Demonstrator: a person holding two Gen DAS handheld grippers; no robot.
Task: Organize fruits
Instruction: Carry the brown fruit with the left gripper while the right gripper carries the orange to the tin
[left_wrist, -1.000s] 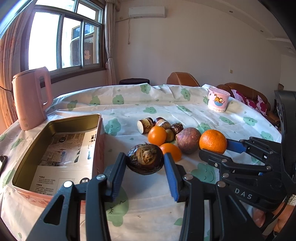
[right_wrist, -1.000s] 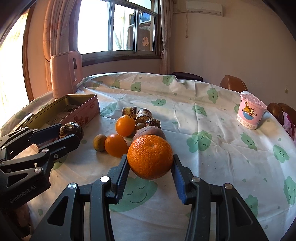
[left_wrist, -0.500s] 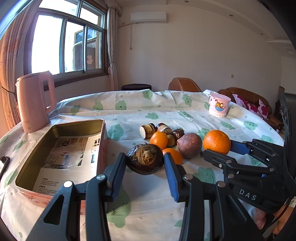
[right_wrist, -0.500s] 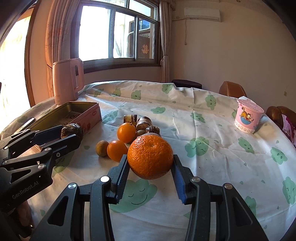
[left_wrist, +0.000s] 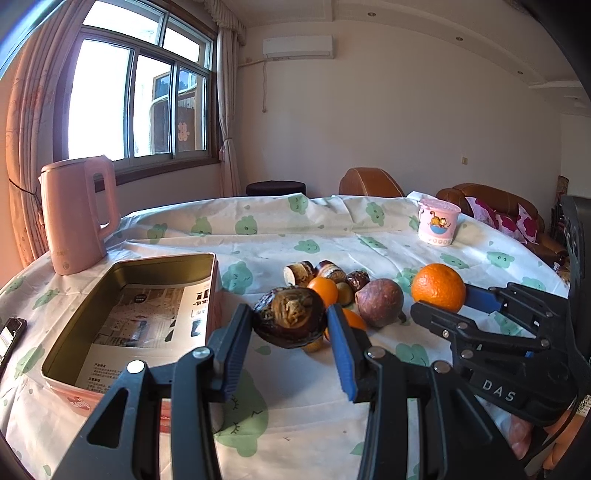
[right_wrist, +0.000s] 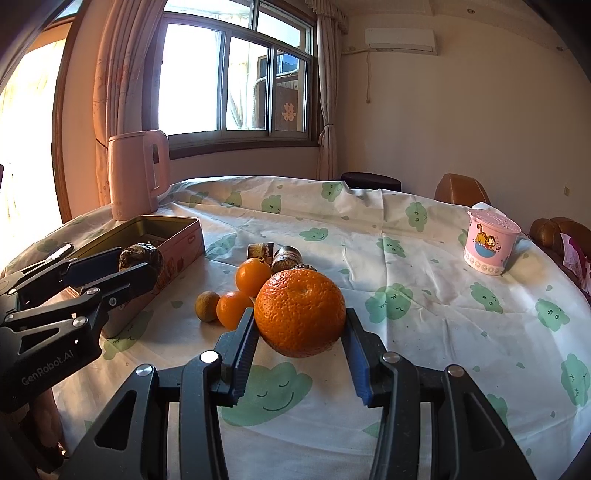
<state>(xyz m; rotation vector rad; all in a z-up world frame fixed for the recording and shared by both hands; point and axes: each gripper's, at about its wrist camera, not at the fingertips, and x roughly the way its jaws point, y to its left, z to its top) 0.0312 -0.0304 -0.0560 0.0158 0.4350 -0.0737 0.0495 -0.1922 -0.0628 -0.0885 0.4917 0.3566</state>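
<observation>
- Up above the cloth, the left gripper (left_wrist: 290, 325) clamps a dark shrivelled fruit (left_wrist: 289, 317), tin box (left_wrist: 92, 295) at its nine o'clock.
- Right gripper (right_wrist: 300, 332) pinches the big orange (right_wrist: 300, 312), loose fruits (right_wrist: 236, 295) at ten o'clock.

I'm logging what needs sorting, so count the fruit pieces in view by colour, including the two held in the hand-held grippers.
orange fruits: 3
dark brown fruit: 1
purple fruit: 1
small olive-brown fruits: 2
brown stubby pieces: 3
Total: 10
</observation>
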